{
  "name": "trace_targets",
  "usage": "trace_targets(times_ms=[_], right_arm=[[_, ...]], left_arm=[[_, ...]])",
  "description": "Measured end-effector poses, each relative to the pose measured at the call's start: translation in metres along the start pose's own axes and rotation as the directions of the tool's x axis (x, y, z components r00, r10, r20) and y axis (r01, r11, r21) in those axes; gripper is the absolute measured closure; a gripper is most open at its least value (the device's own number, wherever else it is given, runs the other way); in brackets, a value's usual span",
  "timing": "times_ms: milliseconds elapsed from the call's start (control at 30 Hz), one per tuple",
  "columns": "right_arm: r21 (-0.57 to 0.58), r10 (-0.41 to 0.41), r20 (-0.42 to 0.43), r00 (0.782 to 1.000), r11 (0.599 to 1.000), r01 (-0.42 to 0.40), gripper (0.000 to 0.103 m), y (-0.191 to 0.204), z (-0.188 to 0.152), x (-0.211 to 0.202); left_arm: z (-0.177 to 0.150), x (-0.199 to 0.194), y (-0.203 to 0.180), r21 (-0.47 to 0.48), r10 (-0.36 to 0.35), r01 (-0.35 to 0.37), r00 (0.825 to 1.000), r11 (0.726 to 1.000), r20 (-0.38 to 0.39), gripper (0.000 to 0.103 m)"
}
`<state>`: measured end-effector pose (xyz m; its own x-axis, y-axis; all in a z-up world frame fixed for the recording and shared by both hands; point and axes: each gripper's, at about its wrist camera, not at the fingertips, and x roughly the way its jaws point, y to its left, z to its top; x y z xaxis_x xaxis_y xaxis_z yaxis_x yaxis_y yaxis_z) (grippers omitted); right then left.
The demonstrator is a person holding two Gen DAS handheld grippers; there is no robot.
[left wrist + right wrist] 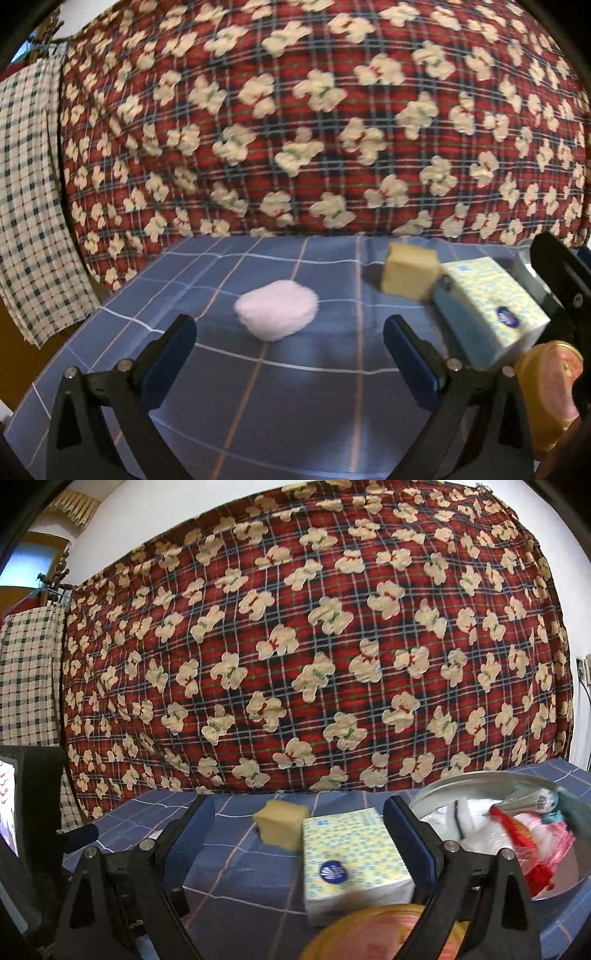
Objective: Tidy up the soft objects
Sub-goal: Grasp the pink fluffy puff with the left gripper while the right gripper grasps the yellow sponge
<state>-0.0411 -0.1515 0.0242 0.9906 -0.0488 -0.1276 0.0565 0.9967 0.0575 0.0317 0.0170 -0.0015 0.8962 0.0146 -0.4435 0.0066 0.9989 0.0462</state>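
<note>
Both the left tongs [290,345] and right tongs [299,823] gape wide and empty over the blue-checked bench [314,387] fronting a teddy-bear plaid blanket [314,646].

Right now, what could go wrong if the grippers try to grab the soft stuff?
The left hand-held gripper is open in front of the white fluffy pad; closing too early may just push it across the blue cloth. The right hand-held gripper is open around the tissue pack, and the yellow sponge sits close behind it, so it might get bumped.
</note>
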Motion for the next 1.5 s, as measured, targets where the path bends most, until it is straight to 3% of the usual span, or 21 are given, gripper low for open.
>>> trace_targets(times_ms=[300, 567, 667, 900, 1033, 1200, 1267, 1333, 1400, 1500], right_arm=[[0.030, -0.010, -0.090, 0.996, 0.999, 0.013, 0.009, 0.018, -0.004, 0.031], [0.086, -0.073, -0.155, 0.985, 0.992, 0.087, 0.009, 0.020, -0.006, 0.053], [0.082, -0.065, -0.190, 0.980, 0.993, 0.081, 0.009, 0.022, -0.007, 0.062], [0.100, -0.021, -0.184, 0.983, 0.994, 0.040, 0.009, 0.020, -0.008, 0.059], [0.104, -0.005, -0.218, 0.976, 0.994, 0.029, 0.009, 0.020, -0.008, 0.064], [0.099, -0.003, -0.244, 0.970, 0.995, 0.028, 0.009, 0.022, -0.010, 0.068], [0.094, 0.002, -0.263, 0.965, 0.995, 0.023, 0.009, 0.024, -0.011, 0.074], [0.107, -0.005, -0.276, 0.961, 0.994, 0.036, 0.009, 0.025, -0.013, 0.081], [0.133, -0.017, -0.275, 0.961, 0.990, 0.056, 0.009, 0.025, -0.013, 0.088], [0.133, -0.055, -0.272, 0.961, 0.987, 0.094, 0.009, 0.030, -0.009, 0.103]], left_arm=[[0.004, 0.029, 0.033, 0.012, 0.046, -0.045, 0.996, 0.999, -0.079, 0.000], [0.009, 0.063, 0.048, -0.010, 0.032, -0.035, 0.984, 0.999, -0.174, 0.000], [0.013, 0.076, 0.039, 0.005, -0.006, 0.007, 0.981, 1.000, -0.193, 0.000], [0.022, 0.115, 0.014, 0.089, -0.026, 0.051, 0.964, 0.995, -0.265, 0.000], [0.019, 0.133, 0.025, 0.024, -0.059, 0.072, 0.934, 0.997, -0.353, 0.001], [0.014, 0.143, 0.034, -0.061, -0.145, 0.132, 0.904, 0.989, -0.401, 0.031], [0.014, 0.140, 0.029, -0.050, -0.163, 0.156, 0.905, 0.987, -0.394, 0.042], [0.014, 0.138, 0.029, -0.058, -0.171, 0.161, 0.904, 0.985, -0.391, 0.045], [0.015, 0.135, 0.036, -0.103, -0.199, 0.173, 0.906, 0.980, -0.374, 0.058], [0.019, 0.127, 0.050, -0.160, -0.184, 0.139, 0.930, 0.977, -0.319, 0.061]])
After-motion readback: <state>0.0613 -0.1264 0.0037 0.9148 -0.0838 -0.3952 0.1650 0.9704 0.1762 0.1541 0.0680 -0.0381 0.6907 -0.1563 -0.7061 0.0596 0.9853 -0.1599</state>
